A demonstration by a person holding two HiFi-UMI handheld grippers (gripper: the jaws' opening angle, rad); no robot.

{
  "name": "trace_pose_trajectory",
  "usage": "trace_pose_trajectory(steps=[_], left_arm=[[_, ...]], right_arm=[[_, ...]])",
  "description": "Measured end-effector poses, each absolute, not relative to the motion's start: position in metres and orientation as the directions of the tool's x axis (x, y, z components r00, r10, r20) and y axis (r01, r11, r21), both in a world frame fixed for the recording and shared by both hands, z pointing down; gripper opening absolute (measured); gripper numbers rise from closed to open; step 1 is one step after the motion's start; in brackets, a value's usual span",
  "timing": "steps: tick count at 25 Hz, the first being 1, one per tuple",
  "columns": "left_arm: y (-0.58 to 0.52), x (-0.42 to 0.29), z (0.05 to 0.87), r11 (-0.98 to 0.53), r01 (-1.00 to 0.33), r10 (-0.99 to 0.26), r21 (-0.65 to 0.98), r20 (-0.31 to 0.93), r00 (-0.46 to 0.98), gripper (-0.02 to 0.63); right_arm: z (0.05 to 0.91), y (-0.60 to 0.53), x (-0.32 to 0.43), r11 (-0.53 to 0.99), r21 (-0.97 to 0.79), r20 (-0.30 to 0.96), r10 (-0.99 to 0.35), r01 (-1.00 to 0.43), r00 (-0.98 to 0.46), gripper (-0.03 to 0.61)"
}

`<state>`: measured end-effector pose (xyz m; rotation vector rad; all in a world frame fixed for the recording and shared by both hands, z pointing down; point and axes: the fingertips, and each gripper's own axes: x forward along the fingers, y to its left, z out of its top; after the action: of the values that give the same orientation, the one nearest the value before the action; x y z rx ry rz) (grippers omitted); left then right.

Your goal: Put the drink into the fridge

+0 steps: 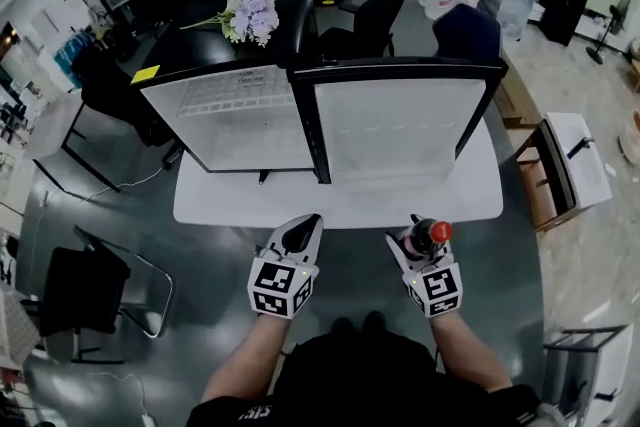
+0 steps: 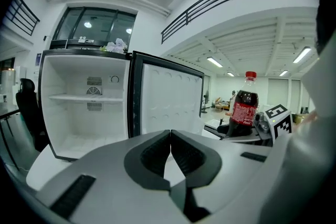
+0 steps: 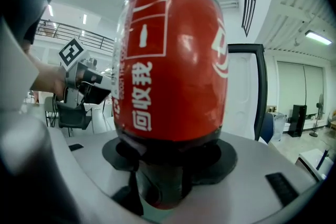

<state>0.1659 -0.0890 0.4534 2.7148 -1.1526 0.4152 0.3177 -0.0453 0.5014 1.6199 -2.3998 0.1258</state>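
A cola bottle [image 1: 428,236] with a red cap and red label stands upright in my right gripper [image 1: 417,245], whose jaws are shut around its lower body. The bottle [image 3: 170,68] fills the right gripper view, and it shows as a small bottle [image 2: 243,108] at the right of the left gripper view. My left gripper [image 1: 299,237] is shut and holds nothing. The small fridge [image 1: 240,120] stands on a white table [image 1: 340,200] just ahead, its door [image 1: 400,125] swung open to the right. Its white inside [image 2: 86,107] has one shelf and is empty.
A bunch of pale purple flowers [image 1: 250,13] lies on top of the fridge. A black office chair [image 1: 375,0] stands behind it. A black folding chair [image 1: 85,290] is at my left, and a white cabinet [image 1: 575,160] at the right.
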Motion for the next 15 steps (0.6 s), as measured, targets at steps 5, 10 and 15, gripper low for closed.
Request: trace_pose_trajectory(steps=[5,10,15], left_arm=[[-0.084,0.161,0.46,-0.63,-0.776,-0.727,0.042,0.318,0.608,0.018],[-0.081,0.149,0.458,-0.592,-0.804,-0.756,0.054,0.309,0.577,0.018],[-0.105,0.112,0.448,-0.58,-0.812,-0.771,0.059,0.281,0.571,0.018]], right_arm=[[0.499,-0.04,0.317,0.454,0.049,0.241,-0.87,-0.89,-0.43,0.261],[0.494,-0.041,0.304,0.513,0.053,0.241,-0.839,-0.857,-0.487,0.262],[0.49,-0.06,0.261,0.55,0.056,0.258,-0.814,-0.833,-0.52,0.262]])
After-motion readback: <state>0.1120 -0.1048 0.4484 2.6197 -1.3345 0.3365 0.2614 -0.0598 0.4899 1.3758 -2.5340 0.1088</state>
